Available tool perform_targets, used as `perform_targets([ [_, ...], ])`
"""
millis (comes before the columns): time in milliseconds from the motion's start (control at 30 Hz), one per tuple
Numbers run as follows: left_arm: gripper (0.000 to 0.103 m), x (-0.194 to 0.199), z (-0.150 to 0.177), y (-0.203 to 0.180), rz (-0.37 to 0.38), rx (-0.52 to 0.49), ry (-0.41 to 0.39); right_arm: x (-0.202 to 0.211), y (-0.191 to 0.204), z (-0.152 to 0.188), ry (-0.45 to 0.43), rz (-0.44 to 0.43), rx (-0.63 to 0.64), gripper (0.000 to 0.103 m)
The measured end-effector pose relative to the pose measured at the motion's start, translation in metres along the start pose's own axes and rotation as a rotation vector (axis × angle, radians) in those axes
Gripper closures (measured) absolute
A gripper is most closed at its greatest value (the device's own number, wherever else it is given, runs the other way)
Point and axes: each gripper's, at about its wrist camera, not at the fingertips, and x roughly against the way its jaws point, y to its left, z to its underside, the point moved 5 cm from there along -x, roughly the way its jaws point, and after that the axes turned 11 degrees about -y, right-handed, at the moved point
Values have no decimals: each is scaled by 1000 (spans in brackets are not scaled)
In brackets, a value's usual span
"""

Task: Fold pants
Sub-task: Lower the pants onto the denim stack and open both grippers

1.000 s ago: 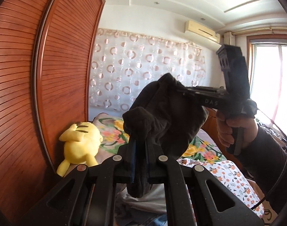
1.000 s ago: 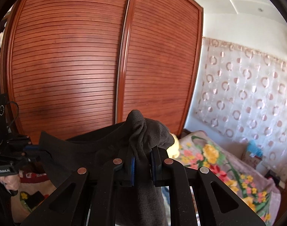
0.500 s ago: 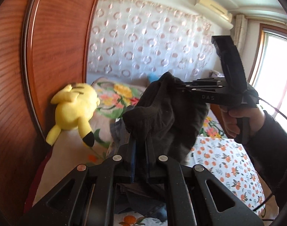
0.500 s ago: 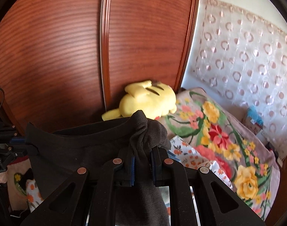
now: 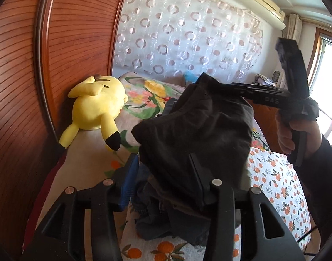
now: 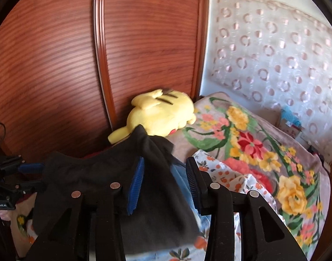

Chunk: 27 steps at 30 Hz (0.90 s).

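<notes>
The dark grey pants [image 5: 200,134] hang bunched in the air above the bed. My left gripper [image 5: 163,174] is open, its jaws spread wide, and the cloth drapes loosely over its right finger. My right gripper [image 6: 163,178] is open too, with the pants [image 6: 113,178] sliding off its left finger. In the left wrist view the right gripper [image 5: 272,100] reaches in from the right, its tips hidden in the cloth. In the right wrist view the left gripper [image 6: 24,174] shows at the left edge by the pants' other end.
A yellow plush toy [image 5: 96,106] lies by the wooden wardrobe [image 5: 24,65]. The bed has a flowered blanket [image 6: 263,148] and an orange-print sheet [image 5: 279,187]. A heap of blue and dark clothes [image 5: 166,213] lies under the pants. A curtain [image 5: 183,39] hangs behind.
Both grippers have opened and let go of the pants, which are dropping toward the bed. Both cameras have tilted further down toward the bed.
</notes>
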Motion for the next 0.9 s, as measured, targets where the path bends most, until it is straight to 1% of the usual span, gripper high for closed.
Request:
perform_targets([
  [100,56,15,5,-9,-4,-17,-25,29,2,16,-31,20,-36,62],
  [167,56,19,10,-16,19,-18,-30,37,4,29,-30,14,-80,61],
  [233,56,21,16,-26,51,-21,-24,37,7,43,-16,11,-107,60],
  [300,56,21,23,-37,79,-32,-15,39,8,53,-9,27,-120,59],
  [333,56,20,27,-42,83,-39,-7,39,7,58,-6,28,-132,53],
  [367,56,19,29,-44,84,-43,0,38,6,61,-2,24,-150,48],
  [467,56,12,35,-48,75,-55,23,36,0,66,0,30,-197,47],
  [533,56,10,36,-49,63,-61,17,34,-5,65,-5,16,-223,46],
  [567,58,10,35,-51,59,-68,10,34,-5,64,-9,15,-232,46],
  [600,64,10,35,-51,56,-76,2,35,-8,65,-15,12,-238,46],
  [633,68,11,34,-53,52,-84,-4,34,-8,65,-22,4,-242,47],
  [667,74,11,34,-53,54,-92,-8,34,-8,65,-26,0,-241,47],
  [700,81,12,34,-54,59,-99,-8,34,-9,65,-29,-2,-240,53],
  [733,84,12,34,-56,64,-106,-9,34,-10,66,-30,-10,-239,69],
  [767,90,12,34,-58,71,-113,-8,32,-10,68,-25,-20,-235,78],
  [800,93,13,33,-60,75,-117,-9,31,-10,69,-24,-20,-229,82],
  [833,94,14,33,-61,81,-120,-12,30,-11,69,-26,-23,-222,88],
  [900,96,17,31,-68,99,-124,-18,31,-11,65,-39,-19,-208,90],
])
